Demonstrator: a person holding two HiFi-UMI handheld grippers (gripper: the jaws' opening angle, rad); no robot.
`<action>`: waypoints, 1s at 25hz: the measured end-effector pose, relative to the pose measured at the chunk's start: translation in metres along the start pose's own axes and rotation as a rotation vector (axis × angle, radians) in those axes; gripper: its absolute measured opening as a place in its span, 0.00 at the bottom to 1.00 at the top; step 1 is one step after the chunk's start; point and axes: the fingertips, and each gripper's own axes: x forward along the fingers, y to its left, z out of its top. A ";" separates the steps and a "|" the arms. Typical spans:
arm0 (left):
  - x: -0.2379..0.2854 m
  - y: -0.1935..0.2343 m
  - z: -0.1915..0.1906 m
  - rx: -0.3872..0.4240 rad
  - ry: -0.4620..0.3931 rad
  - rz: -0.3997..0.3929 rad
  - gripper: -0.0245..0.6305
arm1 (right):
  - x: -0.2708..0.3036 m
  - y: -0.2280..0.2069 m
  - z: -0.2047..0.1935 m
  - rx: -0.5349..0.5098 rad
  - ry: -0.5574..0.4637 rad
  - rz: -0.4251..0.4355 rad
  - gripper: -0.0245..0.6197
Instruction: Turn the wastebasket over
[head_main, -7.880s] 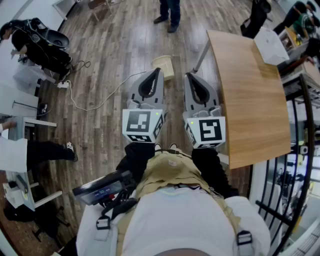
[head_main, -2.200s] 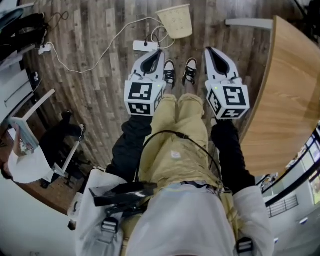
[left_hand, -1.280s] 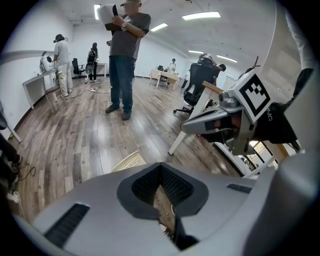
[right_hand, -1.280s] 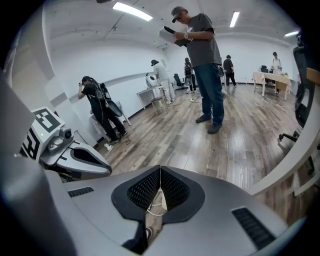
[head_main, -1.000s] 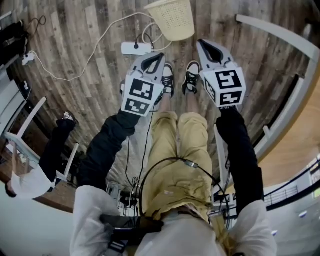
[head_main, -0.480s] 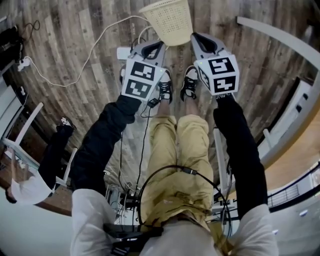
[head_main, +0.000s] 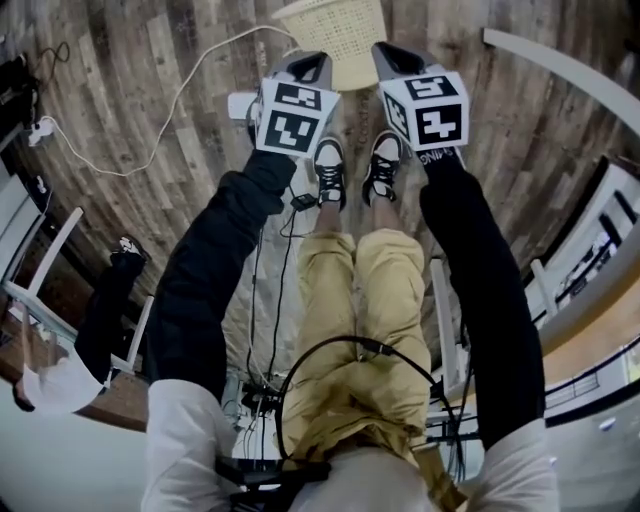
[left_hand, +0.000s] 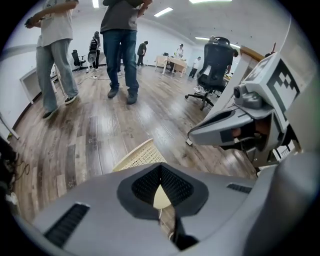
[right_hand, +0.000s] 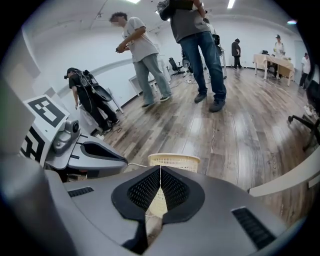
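A: What lies at the left of the head view?

B: A white power strip (head_main: 240, 103) sits on the wood floor (head_main: 150, 60), and its cable (head_main: 160, 130) loops away. Just right of it is the left gripper (head_main: 308, 62), its jaws pressed together with nothing between them.

A: And the wastebasket?

B: The cream mesh wastebasket (head_main: 340, 28) stands on the floor ahead of the person's shoes (head_main: 328, 172), rim uppermost. It is between the two gripper tips and a little beyond them — both gripper views show it apart from the jaws.

A: The right side?

B: The right gripper (head_main: 385, 52) is clenched too — empty, with the basket visible past its closed jaws.
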 end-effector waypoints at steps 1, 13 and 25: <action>0.006 0.003 0.000 -0.005 0.001 0.011 0.04 | 0.006 0.000 -0.003 0.002 0.008 -0.001 0.07; 0.067 0.038 -0.005 0.012 0.010 0.074 0.04 | 0.050 -0.010 -0.026 -0.001 0.048 -0.024 0.07; 0.130 0.069 -0.004 0.169 0.070 0.090 0.25 | 0.072 -0.024 -0.044 -0.020 0.045 -0.020 0.07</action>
